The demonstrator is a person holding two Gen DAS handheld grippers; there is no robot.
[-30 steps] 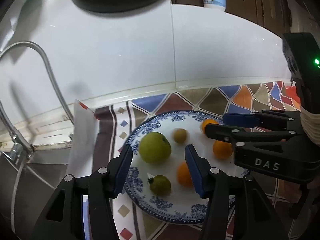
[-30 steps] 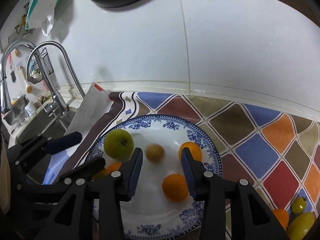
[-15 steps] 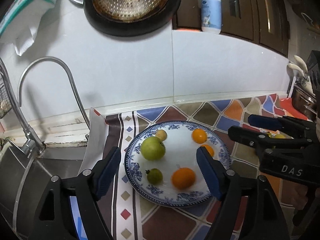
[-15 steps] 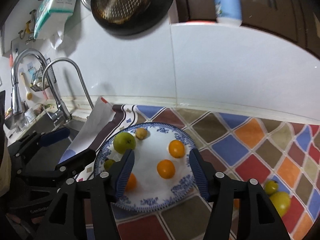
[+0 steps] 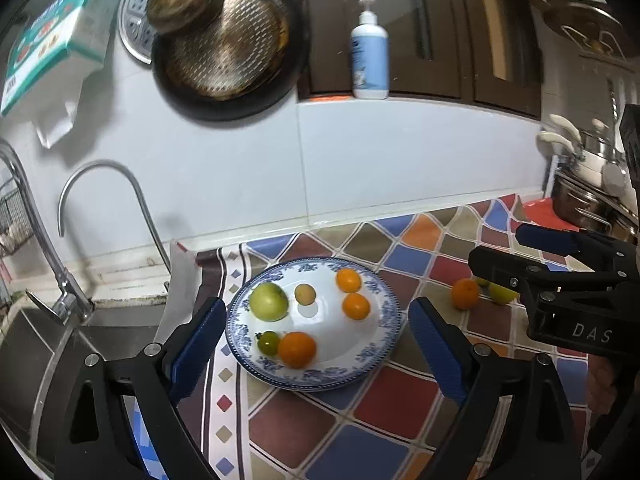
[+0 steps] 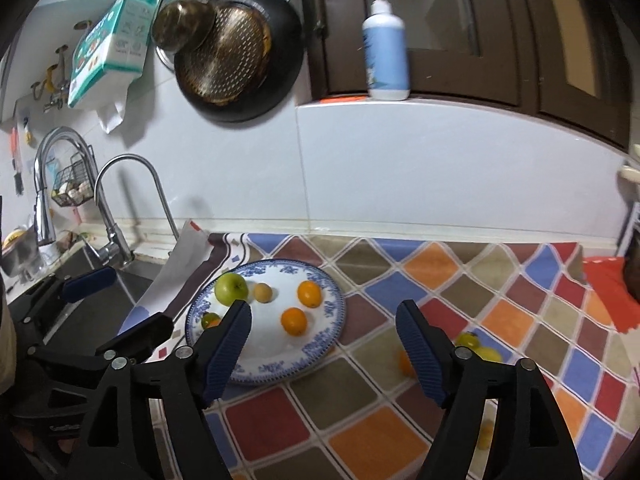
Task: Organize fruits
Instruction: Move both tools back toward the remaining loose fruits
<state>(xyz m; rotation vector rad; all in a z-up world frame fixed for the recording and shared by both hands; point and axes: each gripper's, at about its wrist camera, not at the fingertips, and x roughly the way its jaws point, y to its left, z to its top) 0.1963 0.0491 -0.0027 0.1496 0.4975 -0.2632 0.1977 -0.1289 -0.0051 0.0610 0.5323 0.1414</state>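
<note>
- Left gripper (image 5: pixel 316 332): jaws opening wide, gripping nothing, above the plate (image 5: pixel 384 344).
- Right gripper (image 6: pixel 324 340): jaws opening, empty.
- On the plate, near the table's sink-side edge: green apple (image 5: pixel 269 302), three oranges (image 5: pixel 297 349).
- Off the plate, further right: loose orange (image 5: pixel 465 293).

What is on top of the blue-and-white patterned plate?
On the blue-and-white patterned plate: a green apple, a small tan fruit, three oranges, a small green tomato. Nothing looks hidden.
</note>
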